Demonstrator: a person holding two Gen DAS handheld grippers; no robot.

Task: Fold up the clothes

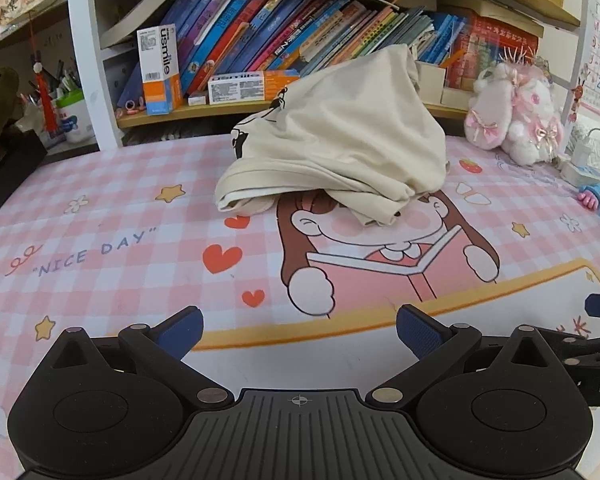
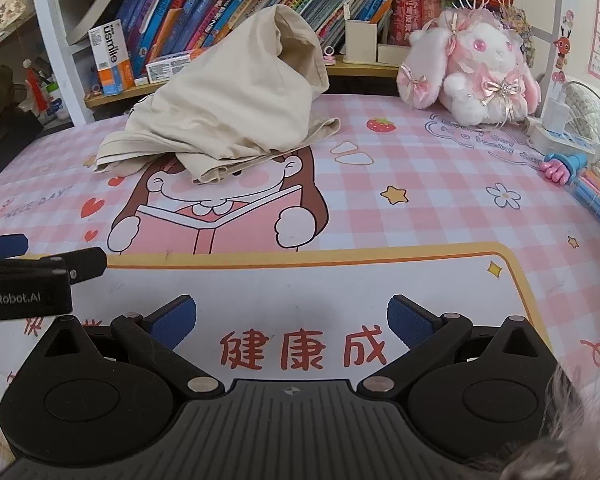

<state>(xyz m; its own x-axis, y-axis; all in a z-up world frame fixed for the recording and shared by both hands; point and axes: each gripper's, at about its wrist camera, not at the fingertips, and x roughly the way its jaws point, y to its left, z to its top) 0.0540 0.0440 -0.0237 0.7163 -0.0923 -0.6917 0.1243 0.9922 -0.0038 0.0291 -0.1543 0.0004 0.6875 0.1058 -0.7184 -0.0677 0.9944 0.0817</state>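
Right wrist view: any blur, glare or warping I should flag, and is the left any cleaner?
Right wrist view: strong fisheye bending of the desk mat and shelves, dark vignette at the corners, a blurred fuzzy patch at lower right; the beige garment is sharp. Left wrist view: same barrel distortion and corner vignette, no blurred patch, garment in focus; light is even and soft, no hard glare in either.

The garment (image 1: 340, 132) was plain cream with a small black print at one edge. Under it, the table (image 1: 100, 240) cover was pink-and-white check, scattered with red hearts, yellow stars and a brown-haired cartoon girl. Right of the garment sat a white-and-pink plush rabbit (image 2: 472, 64). Each hand-held gripper (image 2: 292, 320) was black with blue pads.
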